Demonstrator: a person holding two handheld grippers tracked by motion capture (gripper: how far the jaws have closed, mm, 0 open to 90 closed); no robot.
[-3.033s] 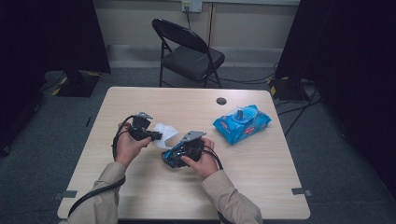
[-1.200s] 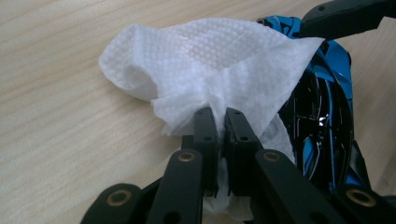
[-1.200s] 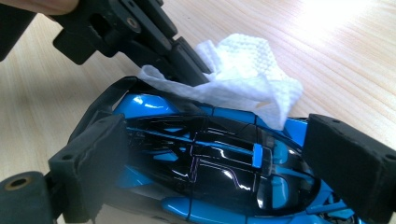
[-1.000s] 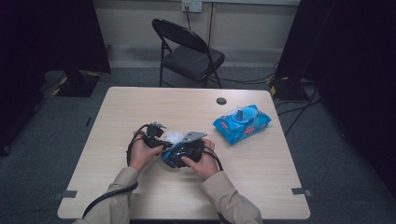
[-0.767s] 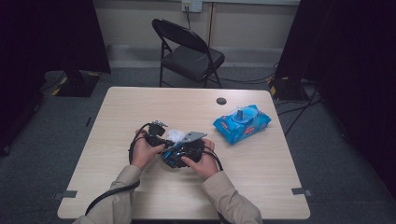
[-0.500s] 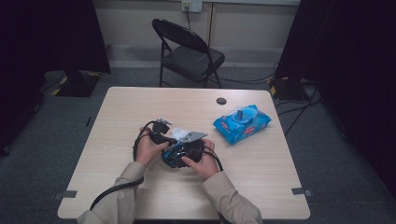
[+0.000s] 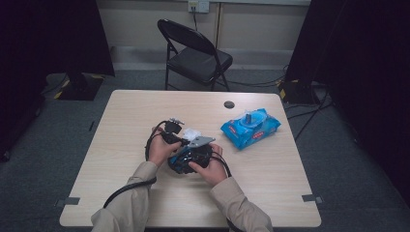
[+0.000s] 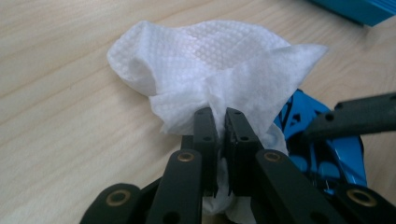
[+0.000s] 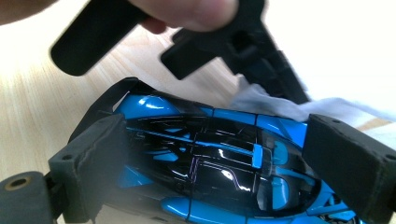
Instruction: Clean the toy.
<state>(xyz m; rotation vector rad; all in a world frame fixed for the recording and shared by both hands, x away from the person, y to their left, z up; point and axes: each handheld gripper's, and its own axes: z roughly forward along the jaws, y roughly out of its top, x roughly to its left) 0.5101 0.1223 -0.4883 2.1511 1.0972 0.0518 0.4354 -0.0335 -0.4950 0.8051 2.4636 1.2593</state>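
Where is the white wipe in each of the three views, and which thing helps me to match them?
High view: the wipe lies near the table's middle, beside the left gripper, above the toy car.
Left gripper view: upper middle, pinched between the shut jaws.
Right gripper view: right of middle, behind the car.
Shared landmark: the blue toy car, seen in all three; the right gripper grips it.

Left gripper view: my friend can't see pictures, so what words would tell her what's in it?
Two black jaws of the left gripper pinch a crumpled white wipe above a pale wooden table. A shiny blue toy car sits at the right, just behind the wipe.
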